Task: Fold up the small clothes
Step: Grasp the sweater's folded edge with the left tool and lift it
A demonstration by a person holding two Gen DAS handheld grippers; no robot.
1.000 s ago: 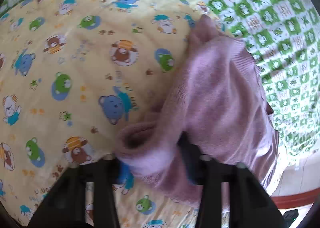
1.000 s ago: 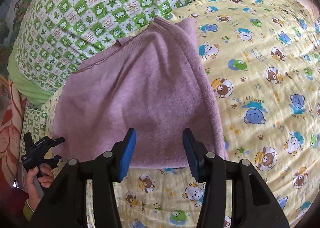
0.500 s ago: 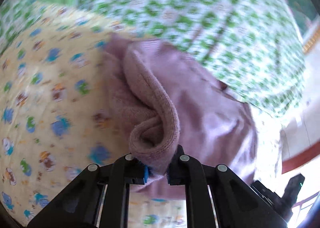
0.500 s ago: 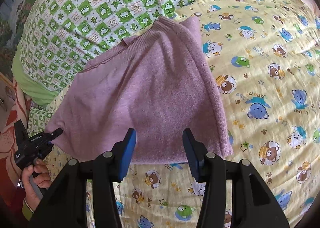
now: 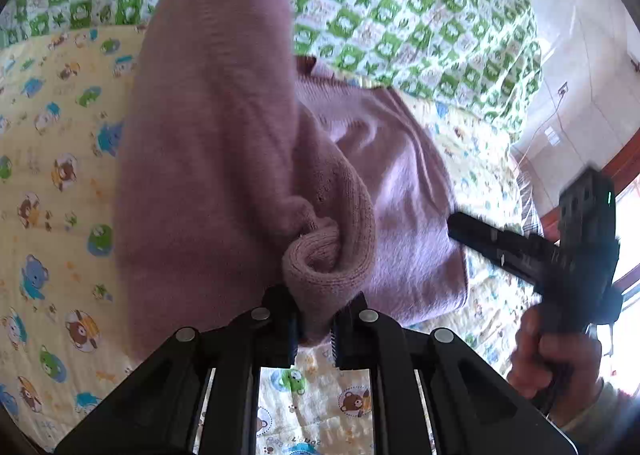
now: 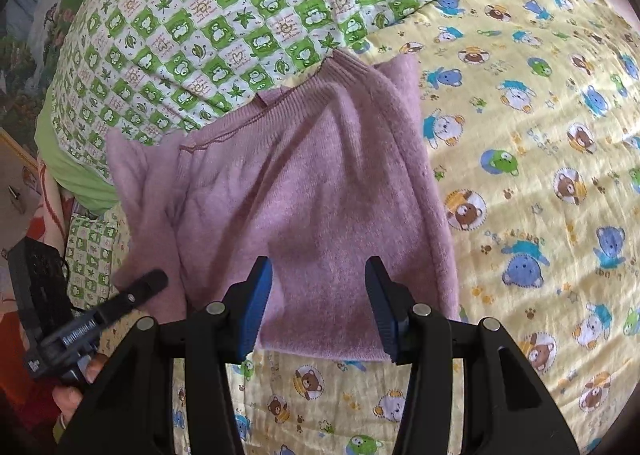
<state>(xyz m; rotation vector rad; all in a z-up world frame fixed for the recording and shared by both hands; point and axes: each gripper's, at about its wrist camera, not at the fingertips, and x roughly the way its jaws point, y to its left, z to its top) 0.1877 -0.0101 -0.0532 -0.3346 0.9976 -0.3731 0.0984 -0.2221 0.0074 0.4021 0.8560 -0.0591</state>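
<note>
A small pink knit sweater [image 6: 320,183] lies flat on a yellow bear-print blanket [image 6: 540,175], neck toward the green checked quilt. My left gripper [image 5: 314,319] is shut on the rolled cuff of its sleeve [image 5: 320,255], which is lifted and drawn over the sweater's body [image 5: 408,183]. In the right wrist view the left gripper [image 6: 154,279] sits at the sweater's left edge, with the sleeve [image 6: 140,207] standing up from it. My right gripper [image 6: 318,307] hovers open over the sweater's near hem, nothing between its blue pads [image 6: 256,303]. It also shows in the left wrist view as the right gripper [image 5: 456,221], held by a hand.
A green-and-white checked quilt [image 6: 240,15] covers the far part of the bed. The bed's edge, a red wooden frame [image 5: 624,171] and pale floor lie beyond the sweater's left side. A person's hand [image 5: 556,359] grips the right tool.
My left gripper shut on the sleeve cuff, rolled, and carried it up and across toward the sweater's body. The right gripper stayed open over the hem, almost still.
</note>
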